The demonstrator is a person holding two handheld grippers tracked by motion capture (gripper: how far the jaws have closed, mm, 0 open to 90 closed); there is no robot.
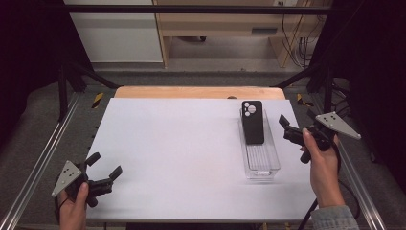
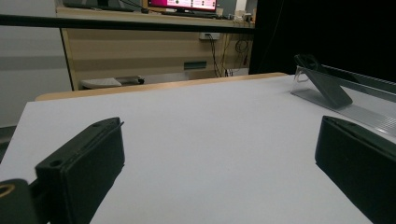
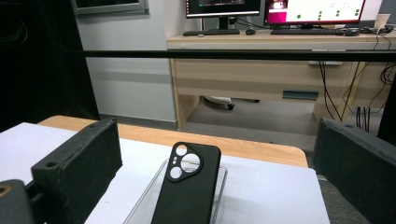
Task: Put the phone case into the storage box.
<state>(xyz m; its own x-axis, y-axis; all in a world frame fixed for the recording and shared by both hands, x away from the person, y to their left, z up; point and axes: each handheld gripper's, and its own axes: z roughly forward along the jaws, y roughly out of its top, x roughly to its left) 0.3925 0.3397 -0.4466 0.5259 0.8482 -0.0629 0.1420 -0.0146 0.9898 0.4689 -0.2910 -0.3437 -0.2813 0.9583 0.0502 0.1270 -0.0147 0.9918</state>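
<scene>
High view. The worktop (image 1: pixel 191 158) carried a white sheet. A clear plastic tray (image 1: pixel 262 165) lay at about 3 o'clock from the sheet's centre, long axis running from near to far. A black phone case (image 1: pixel 253 122) leaned in the tray's far end, camera cut-outs uppermost, its lower edge resting on the tray floor. The right hand-held gripper (image 1: pixel 286 128) was held just beside the tray, at 3 o'clock from the case, jaws spread apart and holding nothing. The left hand-held gripper (image 1: pixel 104 165) hovered at the sheet's 8 o'clock corner, well apart from the tray, jaws likewise released and bare. Nothing lay between either gripper and the tray. Black frame bars (image 1: pixel 191 8) bordered the far side, and a wooden desk (image 1: pixel 225 24) stood beyond.

Left gripper view. Both black jaws stood wide apart over bare white sheet. The tray (image 2: pixel 355 109) and the leaning case (image 2: pixel 327 86) sat at 2 o'clock, well off. The desk (image 2: pixel 154 51) ran across the background at 12 o'clock.

Right gripper view. The jaws stood spread to either side of the view, and the case (image 3: pixel 189 186) appeared between them at 6 o'clock, tilted back against the tray's clear end wall (image 3: pixel 222 186). It touched neither jaw. Monitors (image 3: pixel 280 9) and a keyboard (image 3: pixel 210 32) stood on the desk at 12 o'clock, behind a horizontal black bar (image 3: pixel 233 54).
</scene>
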